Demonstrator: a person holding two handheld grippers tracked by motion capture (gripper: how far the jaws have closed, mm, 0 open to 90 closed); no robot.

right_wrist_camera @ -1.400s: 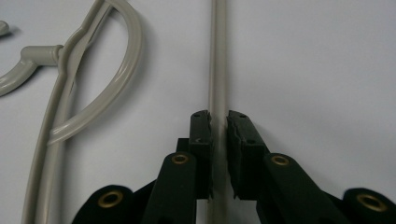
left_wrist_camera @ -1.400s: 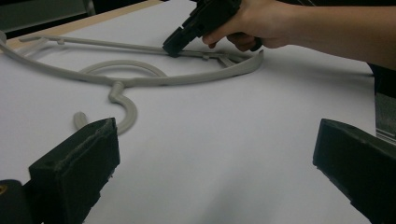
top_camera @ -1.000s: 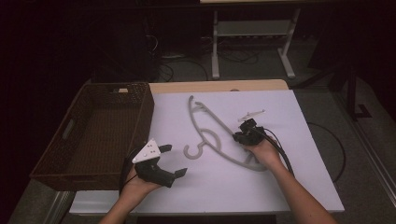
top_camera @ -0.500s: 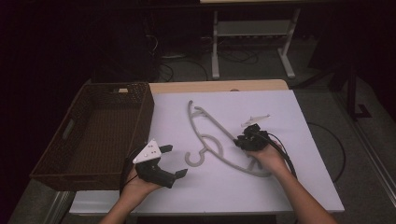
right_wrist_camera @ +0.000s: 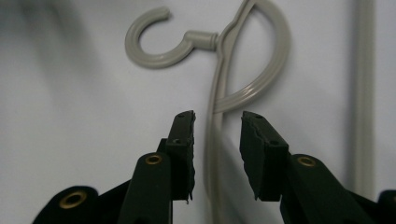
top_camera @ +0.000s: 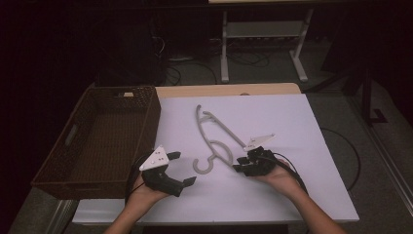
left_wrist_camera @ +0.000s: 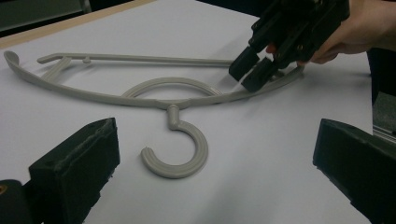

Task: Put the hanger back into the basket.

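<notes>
A grey plastic hanger (top_camera: 214, 139) lies flat on the white table cover, its hook (top_camera: 203, 165) pointing toward the near edge. My right gripper (top_camera: 238, 164) is at the hanger's right arm. In the right gripper view that gripper (right_wrist_camera: 217, 119) straddles the thin arm of the hanger (right_wrist_camera: 275, 60); its jaws have just been opening and stand slightly apart, not pressing on it. My left gripper (top_camera: 183, 168) rests open to the left of the hook. In the left gripper view my left gripper (left_wrist_camera: 215, 135) faces the hanger (left_wrist_camera: 173, 95), with the right gripper (left_wrist_camera: 250, 70) beyond it.
A brown wicker basket (top_camera: 122, 91) stands at the table's left side, with nothing visible inside. The white cover (top_camera: 292, 122) reaches to the table's right and near edges. Cables trail from both grippers; a white stand (top_camera: 263, 29) is on the floor behind.
My right gripper has moved toward the near edge along the hanger's arm, and its jaws have parted. The left gripper has stayed where it was.
</notes>
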